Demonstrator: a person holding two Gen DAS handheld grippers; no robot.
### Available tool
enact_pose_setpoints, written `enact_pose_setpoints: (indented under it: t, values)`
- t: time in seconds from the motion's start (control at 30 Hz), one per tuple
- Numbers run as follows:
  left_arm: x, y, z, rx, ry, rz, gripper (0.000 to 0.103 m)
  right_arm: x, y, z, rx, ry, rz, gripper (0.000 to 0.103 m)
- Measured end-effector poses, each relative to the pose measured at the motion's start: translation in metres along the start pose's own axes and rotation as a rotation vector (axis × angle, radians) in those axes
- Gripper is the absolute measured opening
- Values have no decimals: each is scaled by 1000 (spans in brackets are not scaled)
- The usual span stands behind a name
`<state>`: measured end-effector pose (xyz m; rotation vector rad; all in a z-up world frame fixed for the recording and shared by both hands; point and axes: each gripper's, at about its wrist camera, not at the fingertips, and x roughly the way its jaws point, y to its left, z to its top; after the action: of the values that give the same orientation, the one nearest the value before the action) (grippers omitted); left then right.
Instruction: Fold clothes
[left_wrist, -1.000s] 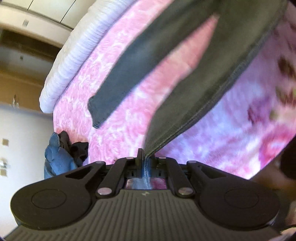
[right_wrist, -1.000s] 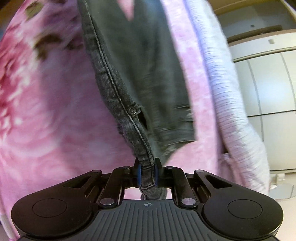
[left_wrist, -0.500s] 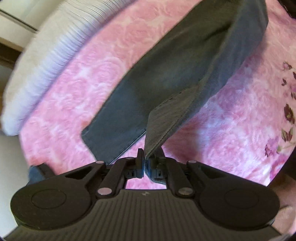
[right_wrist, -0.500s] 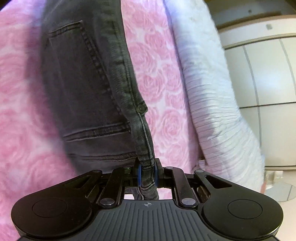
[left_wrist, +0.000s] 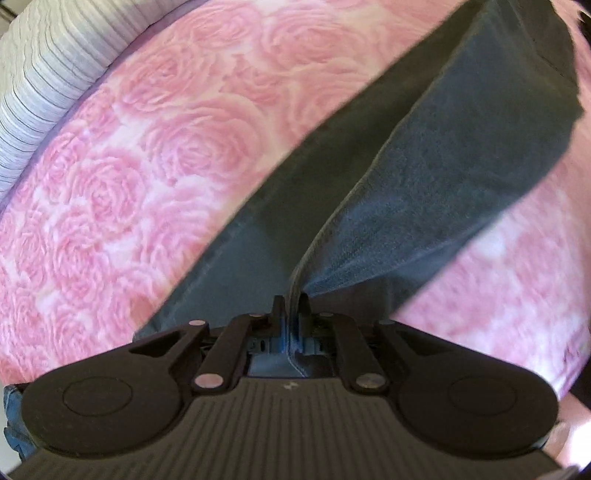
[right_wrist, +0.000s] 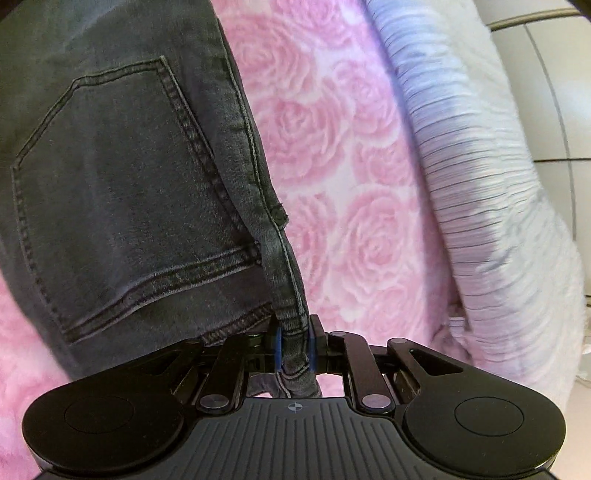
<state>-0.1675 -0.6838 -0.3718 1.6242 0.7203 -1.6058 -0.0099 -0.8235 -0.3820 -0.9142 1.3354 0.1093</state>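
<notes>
Dark grey jeans (left_wrist: 461, 166) lie on the pink rose blanket (left_wrist: 129, 184), one leg folded over the other. My left gripper (left_wrist: 291, 306) pinches the upper leg's hem edge between its pads, pointing straight down; its jaws are just starting to open with the fabric still between them. In the right wrist view the jeans (right_wrist: 122, 192) show a back pocket (right_wrist: 110, 206) facing up. My right gripper (right_wrist: 294, 332) is shut on the waistband edge, low over the blanket (right_wrist: 332, 147).
A white ribbed bolster (left_wrist: 40, 66) runs along the bed's far edge, also at the right in the right wrist view (right_wrist: 498, 184). Blue cloth (left_wrist: 11, 417) shows at the lower left. Pale cupboard doors (right_wrist: 565, 110) stand beyond the bed.
Both grippers have swept across the bed with the jeans and come lower. The hanging legs now lie flat, one over the other, and the back pocket side rests on the blanket.
</notes>
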Motion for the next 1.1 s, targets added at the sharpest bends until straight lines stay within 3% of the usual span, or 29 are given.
enact_pose_setpoints:
  t: [0.07, 0.17, 0.23, 0.27, 0.33, 0.4, 0.57, 0.67, 0.77, 0.93, 1.0, 1.1]
  values:
    - [14, 3, 11, -13, 18, 32, 8, 16, -3, 2, 20, 1, 22, 12]
    - [35, 3, 23, -21, 53, 91, 15, 43, -3, 7, 55, 4, 55, 21]
    - [43, 0, 27, -28, 68, 132, 19, 56, -1, 9, 78, 14, 45, 38]
    - [46, -1, 28, -34, 74, 150, 22, 64, -2, 12, 99, 21, 25, 40]
    - [48, -3, 28, -49, 80, 191, 31, 67, -7, 10, 175, 11, 7, 47]
    - [44, -5, 27, -63, 84, 206, 34, 64, -14, 4, 276, 5, 5, 47]
    - [15, -9, 17, -174, 36, 205, 40, 19, -12, -21, 537, -37, 7, 48]
    - [-6, -12, 6, -262, 3, 197, 43, -14, 9, -26, 612, -100, 39, 48]
    - [-25, -19, -9, -340, -20, 191, 48, -44, 37, -19, 622, -165, 70, 48]
    - [-50, -55, -39, -387, -75, 219, 54, -79, 79, 7, 661, -262, 144, 48]
    - [-50, -79, -50, -379, -113, 223, 64, -90, 95, 22, 666, -281, 172, 49]
    - [-35, -121, -53, -354, -166, 213, 64, -107, 118, 44, 672, -306, 200, 49]
